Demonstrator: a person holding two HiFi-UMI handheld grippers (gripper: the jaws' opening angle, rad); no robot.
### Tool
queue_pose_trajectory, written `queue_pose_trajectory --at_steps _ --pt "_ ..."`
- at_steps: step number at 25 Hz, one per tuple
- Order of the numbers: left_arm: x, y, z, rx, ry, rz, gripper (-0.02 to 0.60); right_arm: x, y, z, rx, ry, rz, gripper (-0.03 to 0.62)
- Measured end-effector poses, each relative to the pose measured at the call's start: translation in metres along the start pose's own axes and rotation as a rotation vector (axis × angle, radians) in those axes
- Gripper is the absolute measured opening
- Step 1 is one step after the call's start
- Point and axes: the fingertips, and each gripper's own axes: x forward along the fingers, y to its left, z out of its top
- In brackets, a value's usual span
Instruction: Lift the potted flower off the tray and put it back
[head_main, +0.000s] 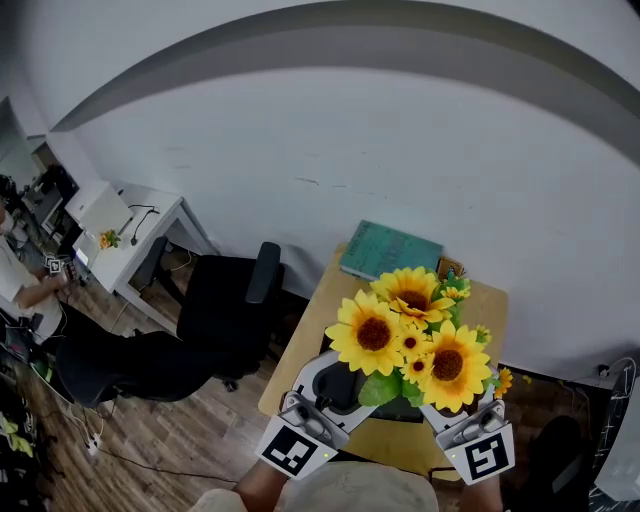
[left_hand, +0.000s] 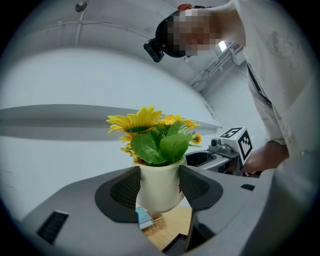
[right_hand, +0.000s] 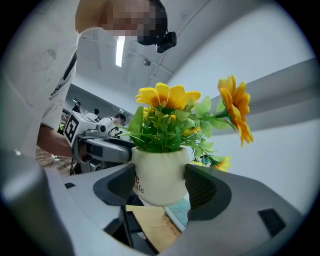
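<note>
Lift step in hand: L gripper (left_hand: 159, 187) + R gripper (right_hand: 160, 186) both clamped on pot (right_hand: 160, 170) from opp sides, held in air over desk's (head_main: 318, 322) near edge; next, lower upright onto tray (head_main: 398, 412), then release.

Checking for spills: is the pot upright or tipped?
Upright: the pot sits level between the jaws of the left gripper and right gripper, flowers pointing up.

White wall (head_main: 380, 150) ahead of me, wood floor (head_main: 150, 430) below, a black office chair (head_main: 215, 300) near a white desk (head_main: 135, 240), strip light (right_hand: 120, 50) overhead.
</note>
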Motion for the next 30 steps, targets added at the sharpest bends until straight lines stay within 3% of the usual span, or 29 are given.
queue_pose_trajectory --at_steps 13,30 --pt "0.002 0.002 -0.001 0.001 0.006 -0.010 0.252 0.001 -0.001 -0.002 -0.002 0.008 -0.008 0.331" --pt "0.014 -0.002 -0.031 -0.006 0.067 -0.026 0.250 0.004 -0.001 -0.039 0.030 0.060 0.003 0.330"
